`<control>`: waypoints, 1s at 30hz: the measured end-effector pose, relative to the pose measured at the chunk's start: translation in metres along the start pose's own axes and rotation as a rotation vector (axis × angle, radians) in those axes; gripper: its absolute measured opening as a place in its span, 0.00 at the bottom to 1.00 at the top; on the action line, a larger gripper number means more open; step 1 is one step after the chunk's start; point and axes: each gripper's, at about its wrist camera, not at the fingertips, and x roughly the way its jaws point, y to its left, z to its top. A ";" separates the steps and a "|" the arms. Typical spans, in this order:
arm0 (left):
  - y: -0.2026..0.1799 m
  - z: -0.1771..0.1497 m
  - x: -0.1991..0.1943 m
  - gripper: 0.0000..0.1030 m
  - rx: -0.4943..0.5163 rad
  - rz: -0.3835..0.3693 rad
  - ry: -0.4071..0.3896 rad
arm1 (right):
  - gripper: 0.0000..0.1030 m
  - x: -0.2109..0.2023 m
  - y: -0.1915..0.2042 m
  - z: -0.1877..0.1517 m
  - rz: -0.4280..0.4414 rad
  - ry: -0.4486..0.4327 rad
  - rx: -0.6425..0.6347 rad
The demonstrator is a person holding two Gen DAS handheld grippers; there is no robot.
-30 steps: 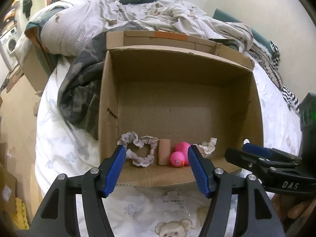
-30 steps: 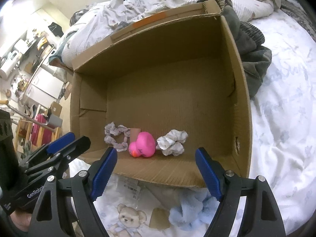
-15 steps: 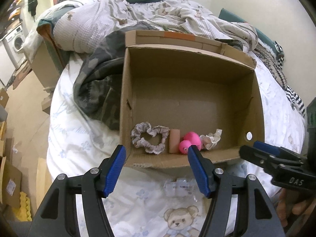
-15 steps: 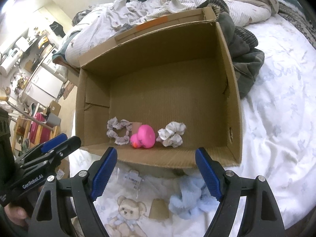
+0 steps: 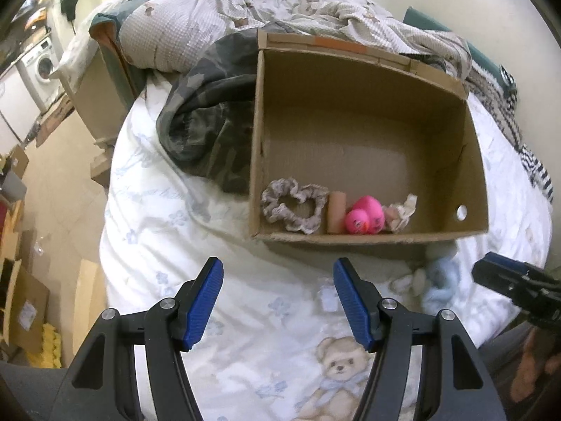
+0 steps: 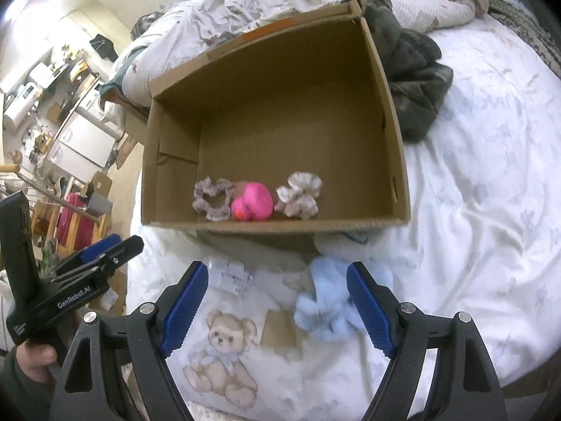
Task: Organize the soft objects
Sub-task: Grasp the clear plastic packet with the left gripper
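An open cardboard box [image 5: 470,161] [image 6: 396,147] lies on the bed. Along its near wall lie a grey scrunchie [image 5: 292,205] [image 6: 212,201], a small cardboard tube [image 5: 336,212], a pink rubber duck [image 5: 363,215] [image 6: 254,205] and a pale scrunchie [image 5: 399,210] [image 6: 299,198]. A light blue fluffy item [image 6: 326,305] [image 5: 438,280] lies on the sheet in front of the box. My right gripper [image 6: 277,301] is open and empty just above it. My left gripper [image 5: 277,296] is open and empty, in front of the box.
A camouflage garment [image 5: 207,129] [image 6: 413,66] lies beside the box, with crumpled bedding [image 5: 315,7] behind. A small plastic packet [image 6: 231,277] and a cardboard scrap [image 6: 278,326] lie on the bear-print sheet [image 6: 473,210]. The bed edge drops to the floor at left [image 5: 63,182].
Both grippers have pulled back from the box toward the near bed edge. The blue fluffy item has come between the right gripper's fingers in view.
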 end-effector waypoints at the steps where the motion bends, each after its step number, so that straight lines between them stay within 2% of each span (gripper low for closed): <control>1: 0.003 -0.002 0.000 0.60 0.000 0.000 0.003 | 0.84 0.000 -0.002 -0.002 0.002 0.007 0.008; 6: 0.014 -0.009 0.008 0.60 -0.028 -0.004 0.037 | 0.84 0.000 -0.016 -0.009 0.025 0.023 0.098; 10: 0.009 -0.011 0.016 0.60 -0.029 -0.020 0.059 | 0.84 0.004 -0.020 -0.009 0.012 0.030 0.137; 17: -0.019 -0.020 0.049 0.60 0.030 -0.088 0.160 | 0.84 0.015 -0.027 -0.008 -0.001 0.068 0.166; 23: -0.054 -0.024 0.083 0.60 0.059 -0.144 0.250 | 0.84 0.011 -0.039 -0.007 -0.017 0.052 0.203; 30: -0.081 -0.028 0.118 0.60 0.112 -0.095 0.323 | 0.84 0.013 -0.064 -0.009 -0.052 0.066 0.270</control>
